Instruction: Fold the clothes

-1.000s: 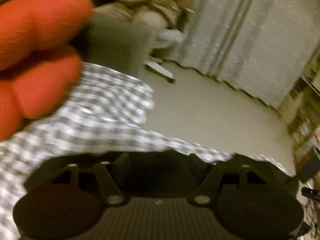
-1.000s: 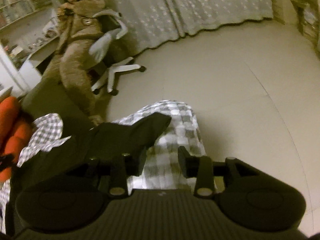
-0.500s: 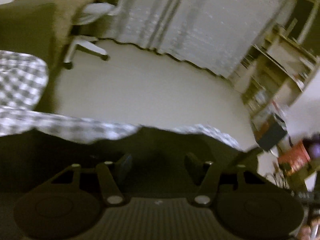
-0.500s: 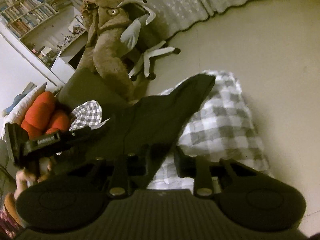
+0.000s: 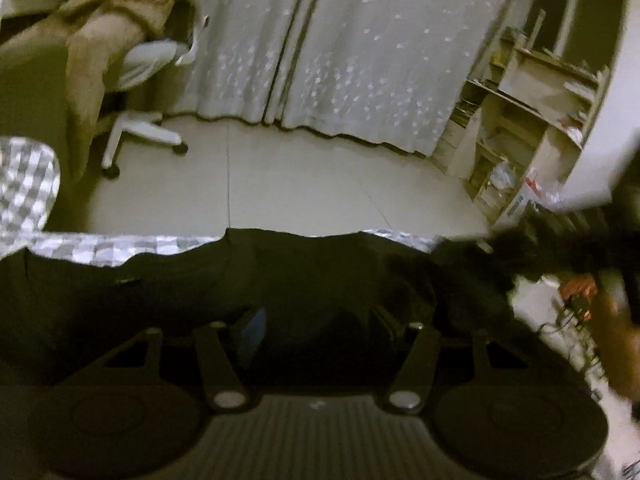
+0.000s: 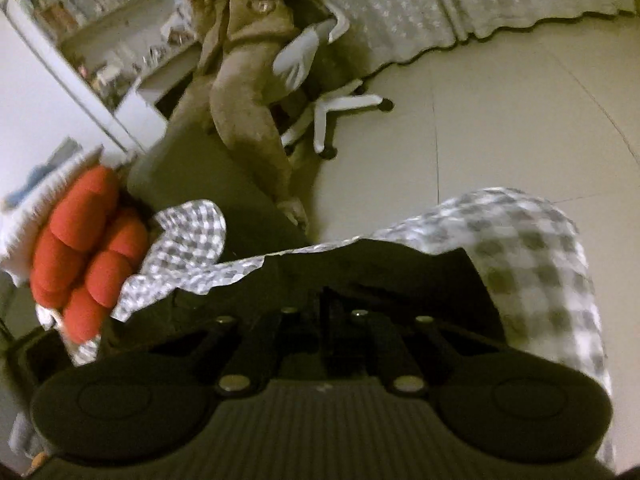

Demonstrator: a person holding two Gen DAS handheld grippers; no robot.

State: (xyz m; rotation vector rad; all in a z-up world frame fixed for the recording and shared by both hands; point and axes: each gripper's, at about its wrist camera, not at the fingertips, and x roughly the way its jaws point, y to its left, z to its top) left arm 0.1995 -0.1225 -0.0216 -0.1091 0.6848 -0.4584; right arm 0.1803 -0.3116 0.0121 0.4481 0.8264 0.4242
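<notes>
A black garment (image 5: pixel 320 264) lies spread over the grey-and-white checked bed cover (image 5: pixel 120 244). My left gripper (image 5: pixel 320 320) hovers low over it. Its fingers (image 5: pixel 252 322) stand apart, with dark cloth beneath and nothing pinched. In the right wrist view the same black garment (image 6: pixel 384 268) runs up to my right gripper (image 6: pixel 325 312). Its jaws are closing and now meet on a fold of the cloth. A dark blurred shape (image 5: pixel 560 248) crosses the right side of the left wrist view, and I cannot tell what it is.
A red cushion (image 6: pixel 84 248) lies at the bed's left end. The checked cover (image 6: pixel 540 264) drapes over the bed's edge to the pale floor (image 6: pixel 500 128). A person in brown sits on a white swivel chair (image 6: pixel 336 108) before the curtains (image 5: pixel 360 60). Shelves (image 5: pixel 532 120) stand at the right.
My right gripper's fingers have come together on the black garment's edge, and its view has swung left. The left gripper has swung right, away from the red cushion, and sunk over the black cloth.
</notes>
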